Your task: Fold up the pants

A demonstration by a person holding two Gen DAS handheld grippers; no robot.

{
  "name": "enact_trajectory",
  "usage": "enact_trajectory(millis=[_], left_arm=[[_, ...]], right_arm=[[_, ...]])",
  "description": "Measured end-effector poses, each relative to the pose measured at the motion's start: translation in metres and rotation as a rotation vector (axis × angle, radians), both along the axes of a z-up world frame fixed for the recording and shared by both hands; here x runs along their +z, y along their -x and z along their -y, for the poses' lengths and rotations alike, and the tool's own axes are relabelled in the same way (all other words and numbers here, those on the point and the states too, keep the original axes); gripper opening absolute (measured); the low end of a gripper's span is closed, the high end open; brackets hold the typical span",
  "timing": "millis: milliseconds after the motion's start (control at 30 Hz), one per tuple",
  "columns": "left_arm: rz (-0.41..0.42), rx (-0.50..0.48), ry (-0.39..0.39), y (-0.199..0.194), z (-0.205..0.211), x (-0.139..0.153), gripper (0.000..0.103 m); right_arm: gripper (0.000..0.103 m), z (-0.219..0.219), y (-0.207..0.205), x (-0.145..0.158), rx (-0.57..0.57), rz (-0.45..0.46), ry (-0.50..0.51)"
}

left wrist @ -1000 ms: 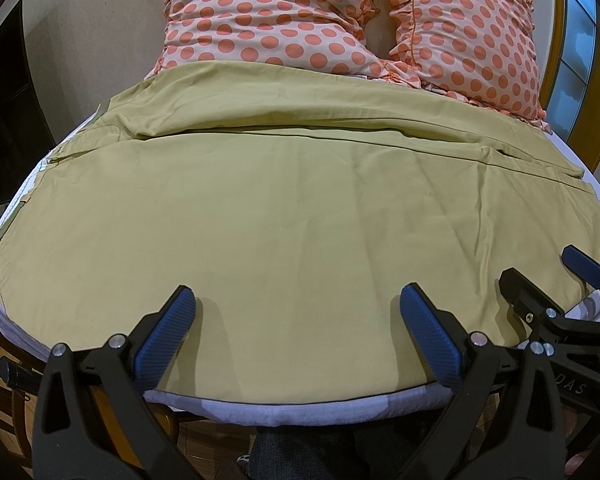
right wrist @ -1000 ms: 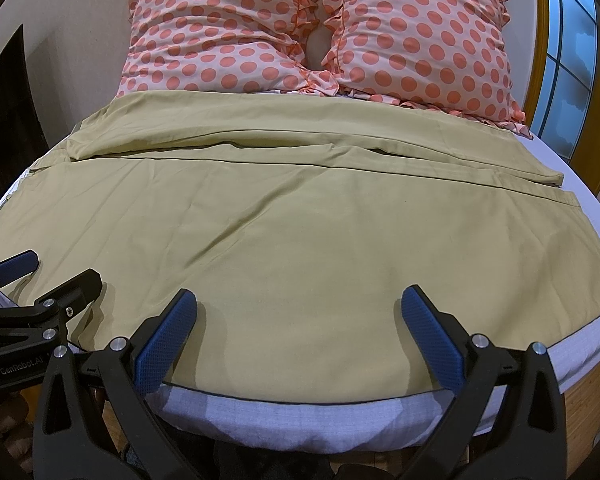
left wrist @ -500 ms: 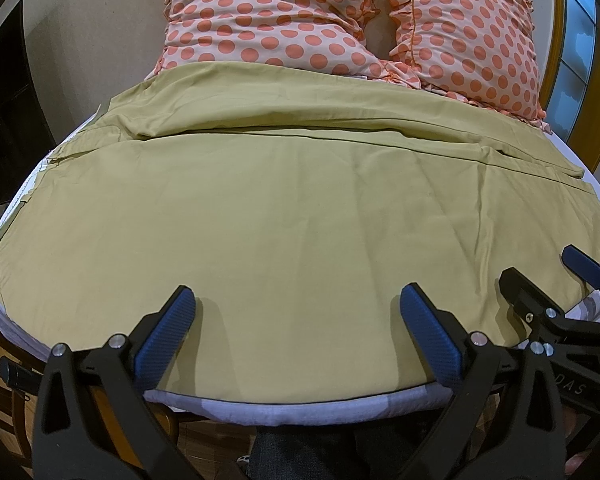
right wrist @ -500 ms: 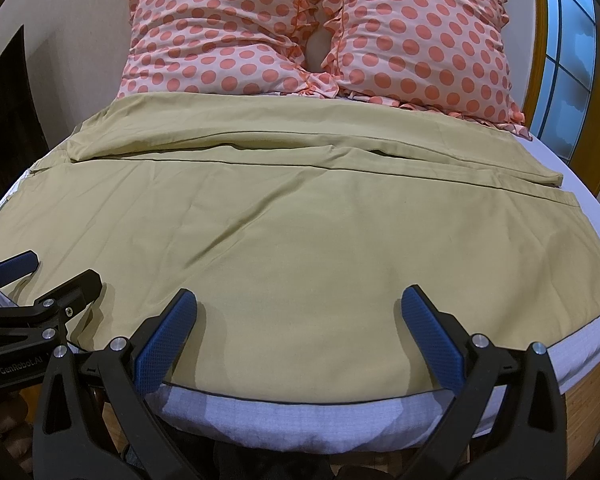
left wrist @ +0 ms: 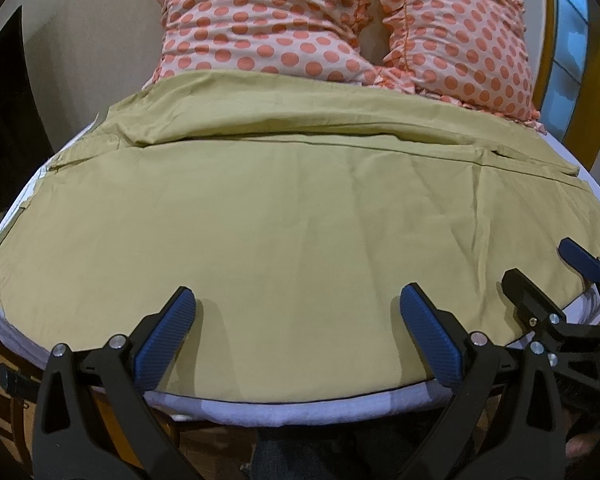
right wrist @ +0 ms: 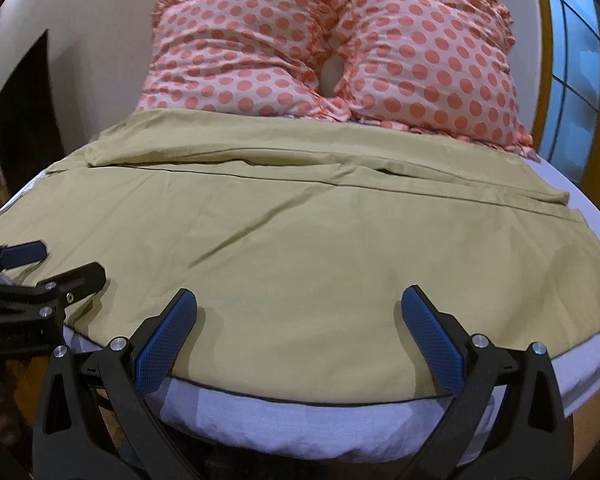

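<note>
Olive-green pants [left wrist: 300,216] lie spread flat across the bed, a wide near panel and a second leg folded along the far side; they also show in the right wrist view [right wrist: 300,248]. My left gripper [left wrist: 296,308] is open and empty, hovering over the pants' near edge. My right gripper [right wrist: 300,308] is open and empty over the same edge, further right. The right gripper shows at the right of the left wrist view [left wrist: 548,280]. The left gripper shows at the left of the right wrist view [right wrist: 56,264].
Two polka-dot pillows [right wrist: 332,60] lean at the head of the bed. The white mattress sheet [right wrist: 284,424] shows along the near edge. A window [right wrist: 572,68] is at the right, a dark opening [right wrist: 24,116] at the left wall.
Both grippers have lifted or tilted slightly, so the bed sits a bit lower in view. The pants have not moved.
</note>
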State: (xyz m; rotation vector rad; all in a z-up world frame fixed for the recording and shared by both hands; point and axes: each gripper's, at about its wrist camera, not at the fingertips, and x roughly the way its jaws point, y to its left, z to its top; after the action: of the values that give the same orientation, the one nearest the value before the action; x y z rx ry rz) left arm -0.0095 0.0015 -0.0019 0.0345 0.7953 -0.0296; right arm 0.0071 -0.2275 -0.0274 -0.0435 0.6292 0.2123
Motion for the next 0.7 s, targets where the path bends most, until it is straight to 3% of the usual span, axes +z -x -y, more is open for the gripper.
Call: enact_trajectory(millis=[67, 167, 333, 400, 567, 700], left_arm=[[0.01, -0.013, -0.001, -0.001, 0.0, 0.0, 0.101], [-0.01, -0.023, 0.024, -0.01, -0.005, 0.005, 0.101], [0.031, 0.002, 0.091, -0.033, -0.023, 0.027, 0.101], [0.045, 0.0, 0.104, -0.044, -0.025, 0.037, 0.101], [0.068, -0.031, 0.099, -0.064, -0.023, 0.051, 0.101], [0.08, -0.044, 0.08, -0.076, -0.023, 0.052, 0.101]], right_arm=[[0.102, 0.007, -0.005, 0.004, 0.028, -0.036, 0.0], [0.102, 0.045, -0.027, 0.022, -0.046, -0.091, -0.054], [0.102, 0.142, -0.109, 0.07, -0.326, -0.137, -0.202], [0.102, 0.177, -0.167, 0.081, -0.458, -0.192, -0.217], [0.068, 0.232, -0.3, 0.061, -0.727, -0.364, -0.238], [0.06, 0.249, -0.361, 0.036, -0.875, -0.423, -0.203]])
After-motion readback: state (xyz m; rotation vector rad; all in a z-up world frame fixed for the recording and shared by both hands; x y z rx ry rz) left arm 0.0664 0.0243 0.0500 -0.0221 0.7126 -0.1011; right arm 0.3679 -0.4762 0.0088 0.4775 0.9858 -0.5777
